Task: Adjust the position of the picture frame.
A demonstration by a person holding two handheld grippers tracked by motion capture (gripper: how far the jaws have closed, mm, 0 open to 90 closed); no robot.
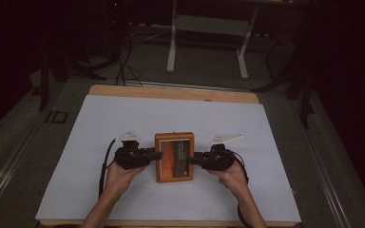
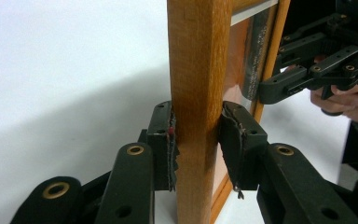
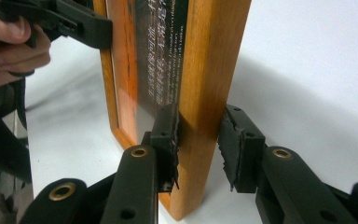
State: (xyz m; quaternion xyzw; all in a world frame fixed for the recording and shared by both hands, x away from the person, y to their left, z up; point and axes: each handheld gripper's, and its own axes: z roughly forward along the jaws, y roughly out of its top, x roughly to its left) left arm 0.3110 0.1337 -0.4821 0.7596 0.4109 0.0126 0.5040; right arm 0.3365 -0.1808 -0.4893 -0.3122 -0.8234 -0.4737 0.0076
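A wooden picture frame (image 1: 173,156) with an orange and dark print under glass lies flat on the white sheet. My left gripper (image 1: 158,155) comes in from the left, and its pads clamp the frame's left rail (image 2: 198,56) on both faces, so my left gripper (image 2: 198,140) is shut on it. From the right, my right gripper (image 1: 191,160) straddles the opposite rail (image 3: 214,56). One pad of my right gripper (image 3: 198,144) lies on the glass side and the other meets the back at its tip. Each gripper view shows the other gripper (image 2: 279,86) (image 3: 93,30) on the far rail.
The white sheet (image 1: 123,118) covers a wooden table whose far edge (image 1: 171,91) shows. Behind the table stand the white legs of a stand (image 1: 171,47), with cables (image 1: 123,66) on the dark floor. Both forearms enter from the bottom.
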